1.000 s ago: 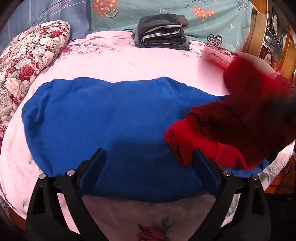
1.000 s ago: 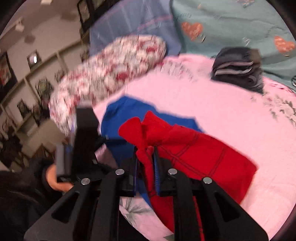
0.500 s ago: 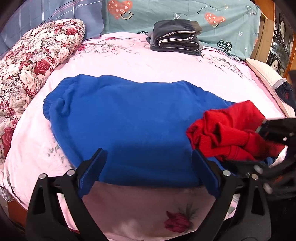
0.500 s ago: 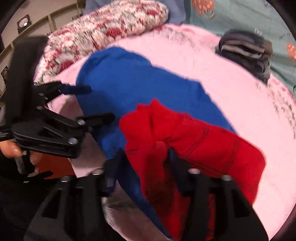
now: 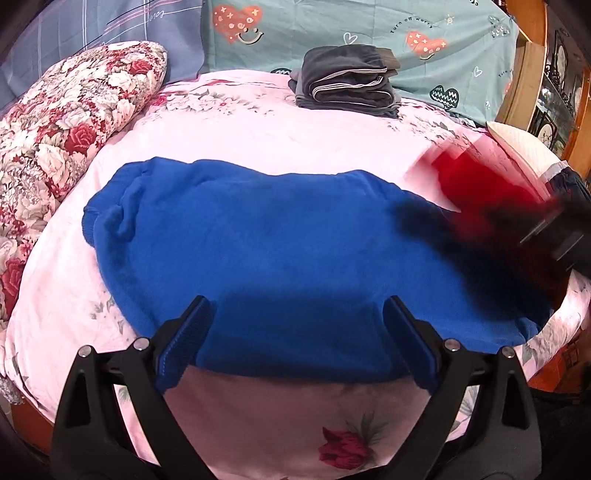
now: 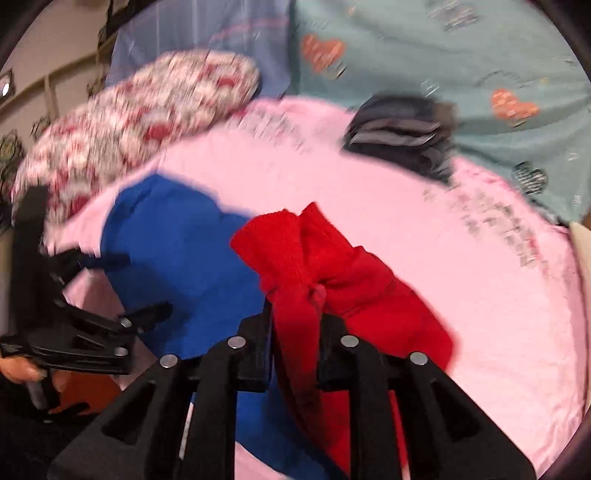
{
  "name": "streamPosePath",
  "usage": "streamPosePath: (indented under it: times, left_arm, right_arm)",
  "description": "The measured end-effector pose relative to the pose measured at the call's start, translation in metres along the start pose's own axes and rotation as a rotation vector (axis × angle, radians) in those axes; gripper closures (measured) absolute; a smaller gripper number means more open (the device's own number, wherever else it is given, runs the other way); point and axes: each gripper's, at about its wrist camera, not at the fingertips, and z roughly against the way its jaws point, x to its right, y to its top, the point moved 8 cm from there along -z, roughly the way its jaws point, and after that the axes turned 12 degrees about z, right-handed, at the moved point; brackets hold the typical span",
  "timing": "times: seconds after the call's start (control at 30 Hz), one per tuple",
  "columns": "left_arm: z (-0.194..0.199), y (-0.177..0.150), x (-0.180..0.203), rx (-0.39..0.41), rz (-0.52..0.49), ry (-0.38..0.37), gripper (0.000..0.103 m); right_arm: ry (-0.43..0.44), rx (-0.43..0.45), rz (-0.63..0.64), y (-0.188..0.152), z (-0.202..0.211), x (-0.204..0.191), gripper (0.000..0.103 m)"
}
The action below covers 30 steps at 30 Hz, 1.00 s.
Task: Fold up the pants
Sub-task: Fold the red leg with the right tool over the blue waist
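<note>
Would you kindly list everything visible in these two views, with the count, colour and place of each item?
Blue pants: one, blue, spread flat across the middle of the bed.
Red garment: one, red, bunched at the bed's right side, partly over the blue pants.
Folded clothes: one stack, dark grey, far edge of the bed.
Floral quilt: one, red and white, rolled at the left.
Bed sheet: one, pink with flowers, under everything.
Heart-print cloth: one, teal, behind the bed.
Left hand-held gripper: one, black, open over the blue pants' near edge.
Right hand-held gripper: one, black, shut on the red garment.
</note>
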Motion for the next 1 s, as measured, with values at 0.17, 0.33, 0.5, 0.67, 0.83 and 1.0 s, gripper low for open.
streamPosePath:
  times: [0.17,0.33,0.5,0.67,0.83,1.0]
  left_arm:
    - [0.014,0.001,0.003,0.027,-0.021,-0.014,0.007]
    - [0.022,0.017,0.017,0.056,-0.018,-0.057,0.007]
    - [0.016,0.023,0.066,0.051,-0.103,-0.121,0.007]
    - [-0.01,0.022,0.116,-0.006,-0.154,-0.197,0.007]
    - [-0.066,-0.003,0.096,-0.144,-0.167,-0.069,0.006]
    - [-0.062,-0.003,0.09,-0.126,-0.152,-0.059,0.005]
  right_arm:
    - [0.111,0.002,0.037,-0.014,-0.024,-0.036,0.044]
    - [0.224,0.159,-0.095,-0.011,0.038,-0.006,0.039]
    - [0.07,0.239,-0.255,-0.038,0.093,0.06,0.039]
    - [0.067,0.133,-0.37,-0.076,0.068,0.085,0.04]
    - [0.078,-0.058,-0.272,-0.099,0.02,0.059,0.041]
    - [0.13,0.065,-0.435,-0.093,0.045,0.097,0.023]
